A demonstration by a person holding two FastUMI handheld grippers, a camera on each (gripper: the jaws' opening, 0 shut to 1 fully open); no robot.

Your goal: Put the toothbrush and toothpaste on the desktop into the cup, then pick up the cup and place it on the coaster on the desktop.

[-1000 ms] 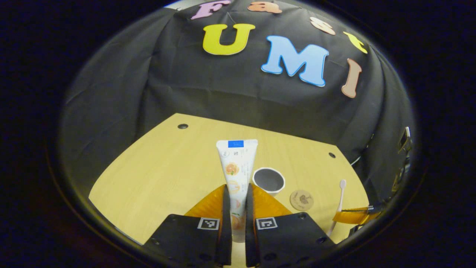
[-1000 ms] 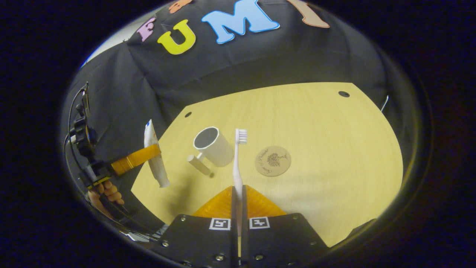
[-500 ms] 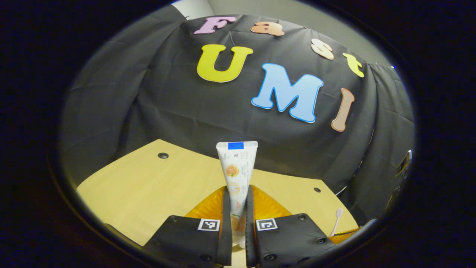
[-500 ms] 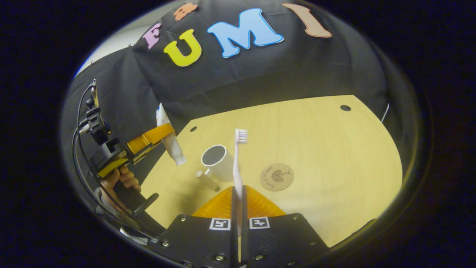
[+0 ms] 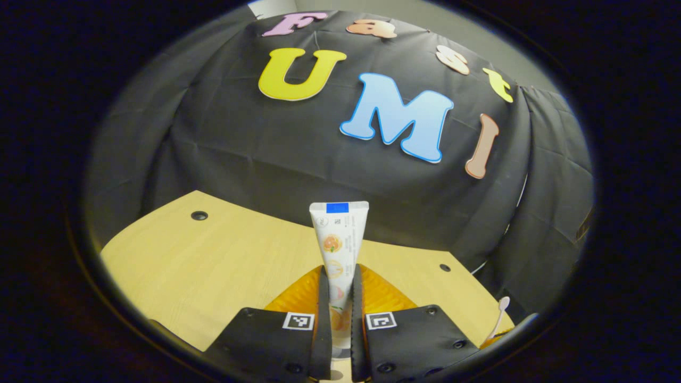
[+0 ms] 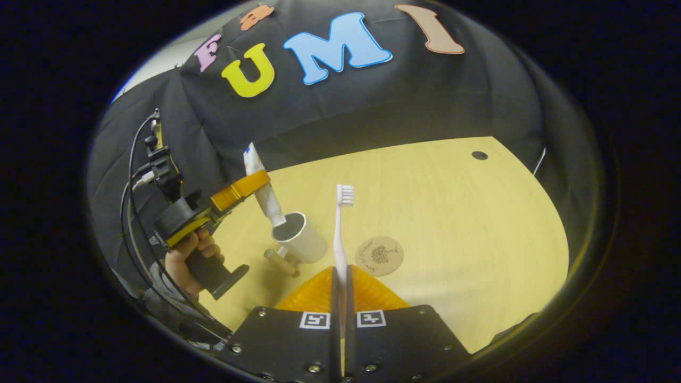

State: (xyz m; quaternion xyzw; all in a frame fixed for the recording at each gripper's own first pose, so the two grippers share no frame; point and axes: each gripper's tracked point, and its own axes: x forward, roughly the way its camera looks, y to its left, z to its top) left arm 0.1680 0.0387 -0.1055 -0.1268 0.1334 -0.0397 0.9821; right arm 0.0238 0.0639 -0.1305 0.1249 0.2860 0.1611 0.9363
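Note:
My left gripper is shut on a white toothpaste tube that stands up between its fingers. In the right gripper view that left gripper holds the toothpaste tube cap down, with the cap right at the rim of the white cup. The cup stands upright on the wooden desktop with its handle pointing at me. My right gripper is shut on a white toothbrush, bristles up. The round brown coaster lies just right of the cup. The toothbrush also peeks in low at the right of the left gripper view.
A hand in a grey sleeve grips the left gripper's handle at the left. The desktop has small dark holes near its far corners. Black cloth walls close the booth behind the table.
The left gripper has carried the toothpaste right and down, from beside the cup to its rim. The right gripper with the toothbrush has barely shifted.

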